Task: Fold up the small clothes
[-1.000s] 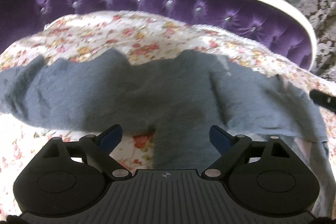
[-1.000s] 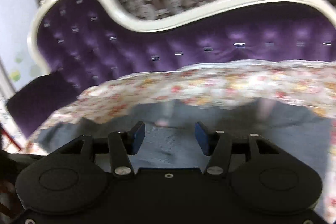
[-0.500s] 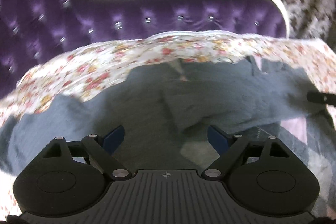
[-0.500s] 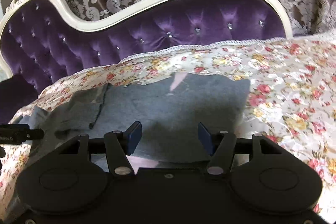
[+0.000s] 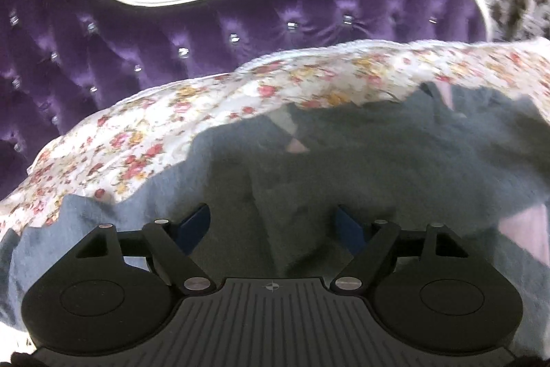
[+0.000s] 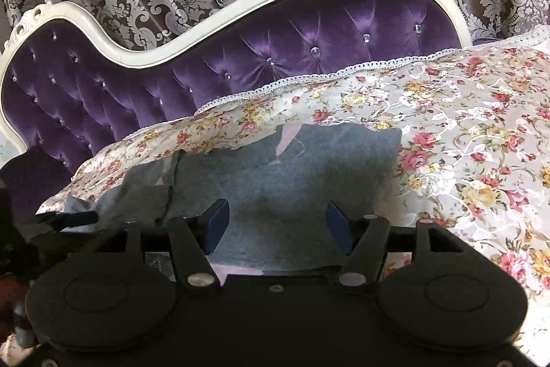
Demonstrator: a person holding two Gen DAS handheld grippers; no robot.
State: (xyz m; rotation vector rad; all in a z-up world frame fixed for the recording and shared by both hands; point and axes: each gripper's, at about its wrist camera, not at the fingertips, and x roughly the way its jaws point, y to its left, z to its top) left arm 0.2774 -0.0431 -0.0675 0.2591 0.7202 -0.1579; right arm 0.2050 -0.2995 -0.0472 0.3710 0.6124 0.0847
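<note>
Covering purple sofa (image 6: 309, 33): floral sheet (image 6: 464, 133)

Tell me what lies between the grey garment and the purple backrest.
A strip of floral cover with a white lace edge lies between the garment and the backrest; nothing else sits there. The right wrist view shows it sharply.

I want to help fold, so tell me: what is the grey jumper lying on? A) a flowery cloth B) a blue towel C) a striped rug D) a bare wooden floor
A: the grey jumper lies spread on a flowery cloth with red and yellow roses, in front of the purple sofa back.
</note>
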